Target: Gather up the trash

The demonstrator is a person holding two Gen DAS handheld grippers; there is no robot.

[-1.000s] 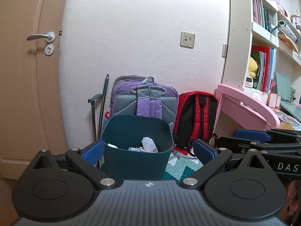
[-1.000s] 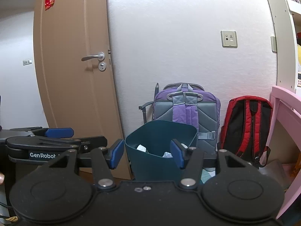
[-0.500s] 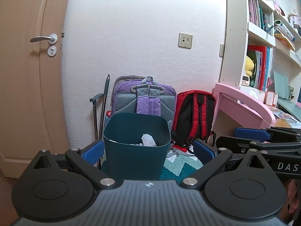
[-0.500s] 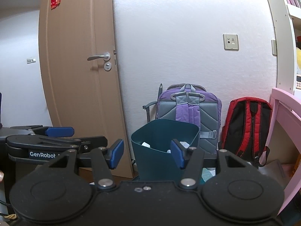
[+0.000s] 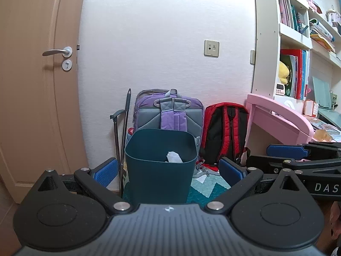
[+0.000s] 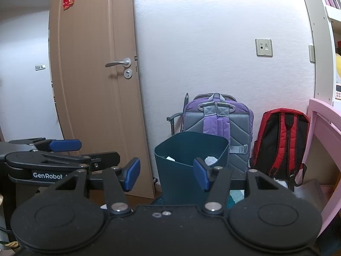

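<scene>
A dark teal trash bin [image 5: 159,170] stands on the floor ahead, with crumpled white paper [image 5: 173,157] inside it. It also shows in the right wrist view [image 6: 189,166], with white paper [image 6: 210,160] at its rim. My left gripper [image 5: 168,170] is open and empty, its blue pads either side of the bin from a distance. My right gripper [image 6: 166,176] is open and empty, pointing at the bin's left part. Each gripper shows in the other's view: the right one [image 5: 298,160] and the left one [image 6: 53,157].
A purple backpack [image 5: 170,113] and a red backpack [image 5: 226,132] lean on the wall behind the bin. A wooden door [image 5: 32,85] is at left. A pink desk [image 5: 281,119] and white shelves [image 5: 294,42] stand at right. A teal mat [image 5: 208,187] and a paper scrap [image 5: 201,178] lie on the floor.
Both grippers have pulled back and risen a little; the bin looks smaller and farther. Both stay open and empty.
</scene>
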